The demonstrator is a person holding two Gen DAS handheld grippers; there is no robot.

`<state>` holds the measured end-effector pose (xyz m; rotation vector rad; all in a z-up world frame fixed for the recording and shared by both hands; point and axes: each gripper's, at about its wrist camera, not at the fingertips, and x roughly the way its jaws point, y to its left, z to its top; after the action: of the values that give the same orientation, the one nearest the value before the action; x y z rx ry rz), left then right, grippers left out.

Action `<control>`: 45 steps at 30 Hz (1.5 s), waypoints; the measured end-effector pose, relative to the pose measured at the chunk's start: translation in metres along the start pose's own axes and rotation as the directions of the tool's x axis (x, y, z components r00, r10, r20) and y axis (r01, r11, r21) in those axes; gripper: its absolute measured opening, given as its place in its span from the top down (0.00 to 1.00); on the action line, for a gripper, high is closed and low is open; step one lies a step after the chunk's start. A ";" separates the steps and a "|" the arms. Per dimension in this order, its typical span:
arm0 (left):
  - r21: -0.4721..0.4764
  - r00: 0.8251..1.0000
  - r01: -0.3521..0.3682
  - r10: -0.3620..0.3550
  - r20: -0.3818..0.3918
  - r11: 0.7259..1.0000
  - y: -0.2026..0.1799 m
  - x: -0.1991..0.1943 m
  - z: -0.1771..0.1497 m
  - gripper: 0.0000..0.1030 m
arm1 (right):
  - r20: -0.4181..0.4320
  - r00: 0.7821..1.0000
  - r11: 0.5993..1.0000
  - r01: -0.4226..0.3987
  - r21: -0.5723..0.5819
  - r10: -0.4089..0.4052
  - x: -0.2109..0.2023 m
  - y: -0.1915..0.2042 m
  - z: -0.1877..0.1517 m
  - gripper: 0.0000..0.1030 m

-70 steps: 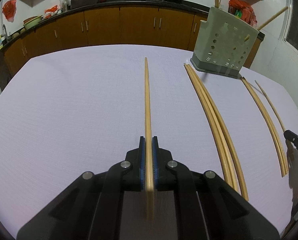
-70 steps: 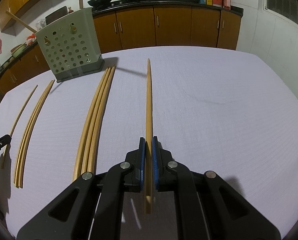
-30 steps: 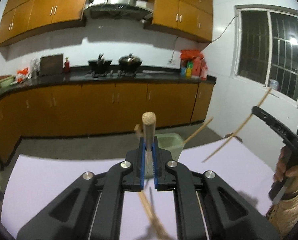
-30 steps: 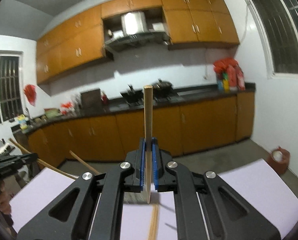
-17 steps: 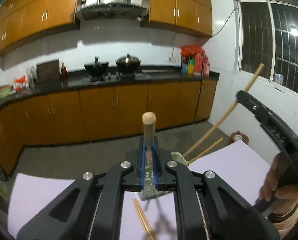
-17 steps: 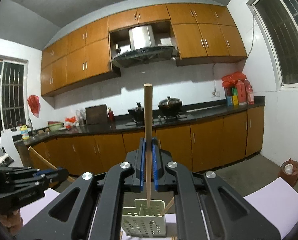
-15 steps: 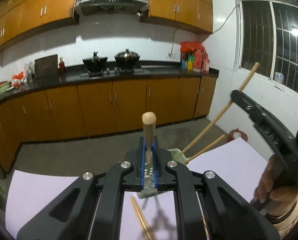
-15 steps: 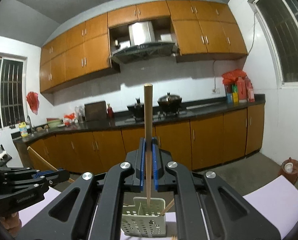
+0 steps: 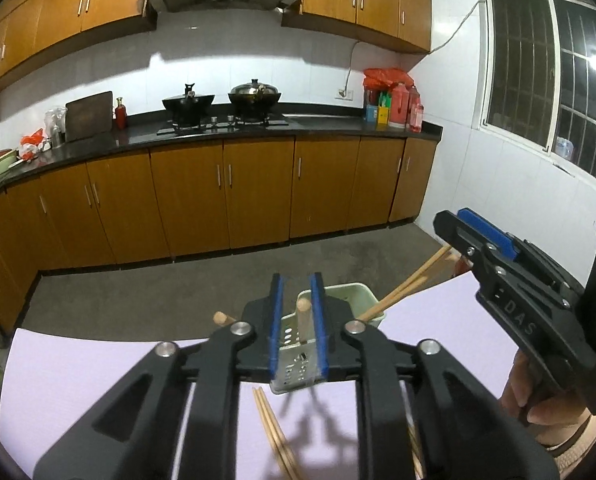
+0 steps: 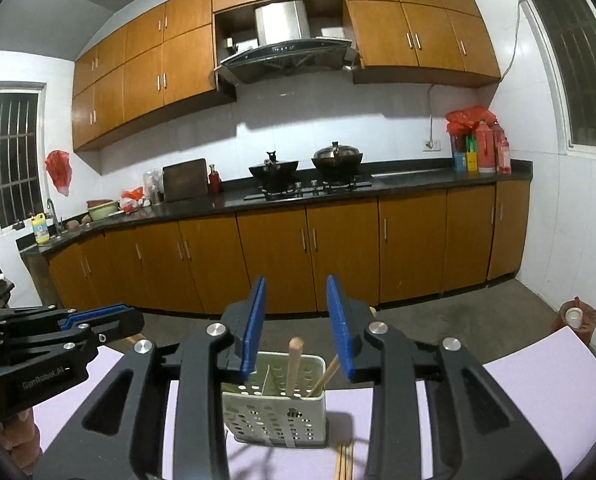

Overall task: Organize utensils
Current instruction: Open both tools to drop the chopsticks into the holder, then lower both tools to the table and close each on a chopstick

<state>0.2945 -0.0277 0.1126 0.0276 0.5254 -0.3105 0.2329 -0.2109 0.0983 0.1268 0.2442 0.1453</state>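
Step in hand, as judged: drop-off of two sticks into holder (image 10: 274, 412), pale green perforated caddy standing on purple table (image 10: 537, 376) w/ kitchen cabinets behind. L gripper (image 9: 296, 280): jaws just been opening, now parted only a little; L chopstick (image 9: 303, 316) upright inside holder, seen between blue pads w/ a gap on the left side, nearer the right pad, apparently not pinched, so let go. R gripper (image 10: 296, 280): jaws also just been opening, now clearly wider apart, nothing pressed; R chopstick (image 10: 294, 364) standing in holder below and beyond pad tips, free of both. To finish well: open L a bit more before any move, since that thin gap prob. lets a pad drag the stick or tip the light caddy. Then lift each gripper up and back along its own stick axis, no sideways swing. Keep both tools apart on way out, being close together over the same small opening. Mind leaning chopsticks (image 9: 401, 292) poking out of the rim toward the R side; a knock there could lever the holder over. Next targets prob. loose chopsticks (image 9: 274, 432) lying flat on table just in front of holder; approach low, grip near one end, one per gripper. Exact compartment for each stick: can't tell.
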 end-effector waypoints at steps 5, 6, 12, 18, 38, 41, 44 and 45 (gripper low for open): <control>-0.025 0.999 0.001 0.000 0.052 1.000 0.003 -0.025 0.002 0.78 | 0.048 0.999 1.000 0.014 0.003 -0.014 -0.030 -0.007 0.013 0.68; -0.029 0.998 0.000 0.002 0.066 1.000 0.004 -0.032 0.002 0.77 | 0.055 0.998 1.000 0.018 0.007 -0.019 -0.038 -0.010 0.014 0.68; -0.045 0.993 -0.043 0.048 0.105 0.998 0.013 -0.078 -0.036 0.71 | -0.009 0.996 0.996 0.086 0.030 -0.086 -0.075 -0.040 -0.016 0.68; -0.072 0.990 -0.139 0.136 -0.043 0.988 0.034 -0.060 -0.116 0.71 | -0.327 0.940 0.993 0.112 0.045 -0.092 -0.053 -0.069 -0.110 0.78; -0.192 0.946 -0.053 -0.012 -0.324 0.980 0.019 0.007 -0.228 0.79 | -0.587 0.800 0.990 0.138 -0.020 -0.124 -0.022 -0.058 -0.215 0.92; -0.188 0.939 -0.045 -0.022 -0.344 0.981 0.014 0.013 -0.232 0.81 | -0.579 0.802 0.980 0.198 0.026 -0.147 -0.025 -0.074 -0.212 0.92; -0.173 0.933 -0.048 -0.018 -0.360 0.984 0.009 0.018 -0.235 0.84 | -0.577 0.803 0.981 0.195 0.020 -0.148 -0.027 -0.077 -0.213 0.92; -0.164 0.930 -0.053 -0.011 -0.367 0.985 0.008 0.019 -0.237 0.84 | -0.576 0.804 0.981 0.194 0.017 -0.149 -0.028 -0.077 -0.213 0.92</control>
<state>0.1967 -0.0007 -0.1021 -0.0775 0.9225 -0.2387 0.1624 -0.2682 -0.1111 0.1326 0.8677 -0.0131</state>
